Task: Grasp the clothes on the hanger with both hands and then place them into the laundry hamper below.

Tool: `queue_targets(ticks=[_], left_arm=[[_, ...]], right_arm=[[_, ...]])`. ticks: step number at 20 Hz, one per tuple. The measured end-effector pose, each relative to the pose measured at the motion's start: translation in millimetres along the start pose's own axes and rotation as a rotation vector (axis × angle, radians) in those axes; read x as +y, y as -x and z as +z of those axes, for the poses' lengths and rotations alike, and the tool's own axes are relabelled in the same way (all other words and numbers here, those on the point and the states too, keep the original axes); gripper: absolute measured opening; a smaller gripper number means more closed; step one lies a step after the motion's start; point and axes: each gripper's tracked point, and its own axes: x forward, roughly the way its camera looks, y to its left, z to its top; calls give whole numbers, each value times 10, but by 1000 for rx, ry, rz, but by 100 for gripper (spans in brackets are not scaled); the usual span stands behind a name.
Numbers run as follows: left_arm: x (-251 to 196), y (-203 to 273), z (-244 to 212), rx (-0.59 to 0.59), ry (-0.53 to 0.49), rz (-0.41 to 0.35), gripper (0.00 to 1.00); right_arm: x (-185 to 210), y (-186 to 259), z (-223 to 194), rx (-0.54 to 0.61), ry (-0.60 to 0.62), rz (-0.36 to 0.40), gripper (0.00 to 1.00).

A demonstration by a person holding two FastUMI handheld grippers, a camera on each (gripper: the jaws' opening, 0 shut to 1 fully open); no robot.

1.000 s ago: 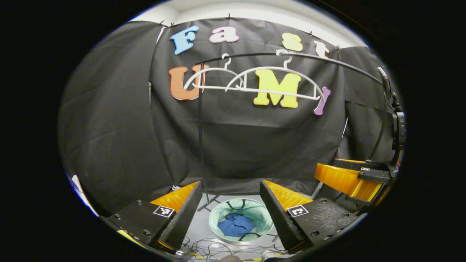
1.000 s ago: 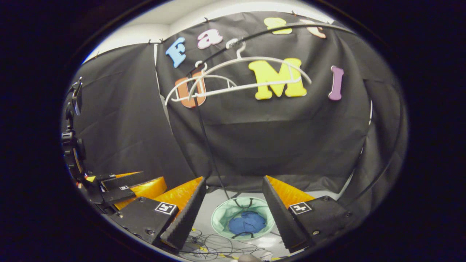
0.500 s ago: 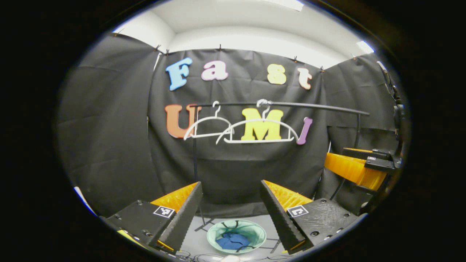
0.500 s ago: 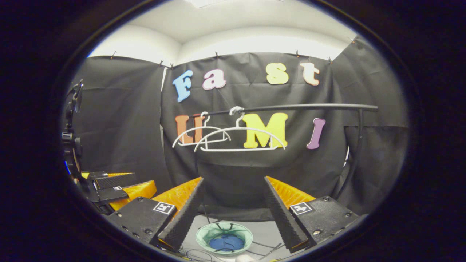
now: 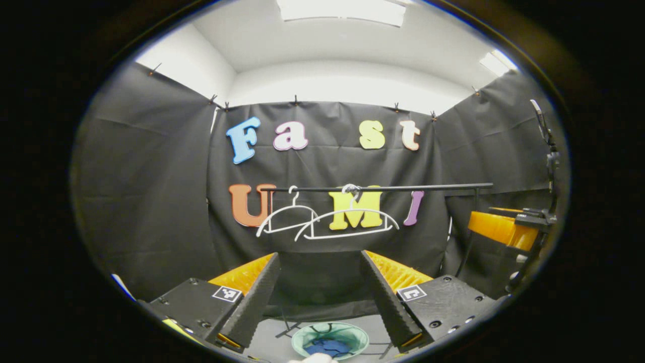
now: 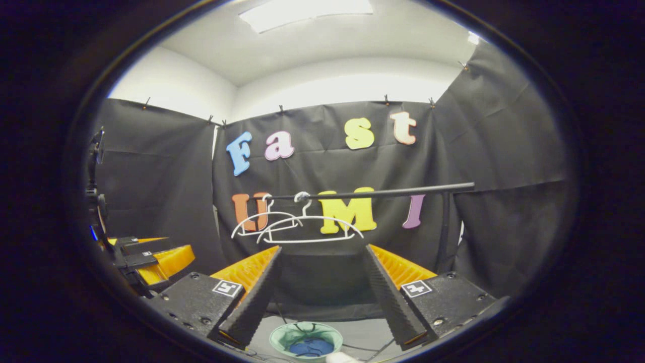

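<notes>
Lying crumpled in the hamper [image 5: 330, 340], the blue cloth [image 5: 326, 348] looks light and limp, easy to pinch anywhere, while both grippers [image 5: 318, 295] [image 6: 320, 291] gape wide, empty.

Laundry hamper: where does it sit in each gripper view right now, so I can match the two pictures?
Left gripper view: the laundry hamper sits at the bottom centre, between the left claw's open fingers, blue clothes inside.
Right gripper view: the hamper sits at the bottom, slightly left of centre, between the right claw's open fingers.
Shared landmark: the two white hangers on the black rail, above the hamper.
</notes>
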Motion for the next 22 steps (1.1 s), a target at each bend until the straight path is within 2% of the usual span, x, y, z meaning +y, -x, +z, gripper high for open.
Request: queue_targets(ticks=[3,7,12,22], left_arm=[[35,187,-84,20,1,51,95],[39,317,-88,25,7,90,94],[3,348,-11,15,9,97,100],[-16,502,76,6,9,105,100]], right_arm=[[-301,154,-62,15,-5,-44,100],[-499,247,-99,37,-18,-74,100],[-454,335,-87,33,-13,-55,99],[-353,461,-13,24,-10,-31,99]])
